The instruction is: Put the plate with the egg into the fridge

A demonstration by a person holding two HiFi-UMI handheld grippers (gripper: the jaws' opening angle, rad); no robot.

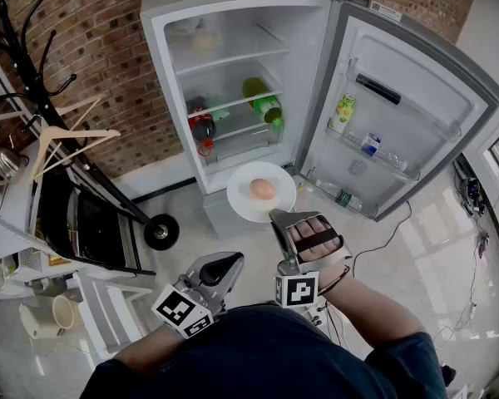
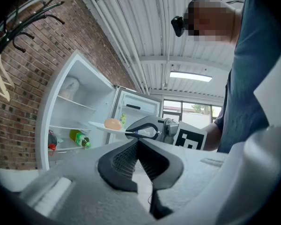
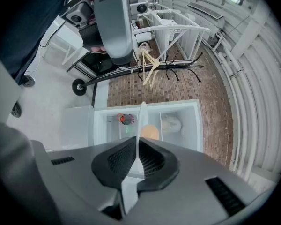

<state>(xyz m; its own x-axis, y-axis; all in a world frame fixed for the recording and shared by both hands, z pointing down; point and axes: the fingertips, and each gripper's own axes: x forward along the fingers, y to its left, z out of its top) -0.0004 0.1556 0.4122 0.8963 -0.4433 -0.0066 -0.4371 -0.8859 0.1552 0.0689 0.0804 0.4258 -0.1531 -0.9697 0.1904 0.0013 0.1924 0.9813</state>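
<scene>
Plate (image 1: 241,196), white, with one brown egg (image 1: 263,189) resting near its middle, hangs in the air in front of the open fridge (image 1: 162,73), about level with the lower shelves and not yet past the opening. Grip: right gripper (image 1: 276,215) has its jaws closed on the near rim of the plate; its own view shows the rim edge-on, pinched between the two pads, with the egg just beyond. Egg sits free, nothing keeps it in place. Other tool: left gripper (image 1: 231,262) is low and close to the body, jaws together with nothing between them, taking no part in the carry; from its view the plate looks roughly level. Fridge door (image 1: 416,115) stands wide to the right, clear of the path. Inside: pale wrapped item (image 1: 201,38) on the top shelf, green bottle (image 1: 264,100) lying on the middle shelf, dark and red item (image 1: 202,129) at the left of the lower one. Step in hand, as judged: transport, on approach to the fridge. Next move calls for a straight push forward with the plate kept flat, onto a shelf with bare room beside what is stored there, base set down before the jaws let go. Risk noted: a one-sided hold on the rim, so any tilt could roll the egg off.
</scene>
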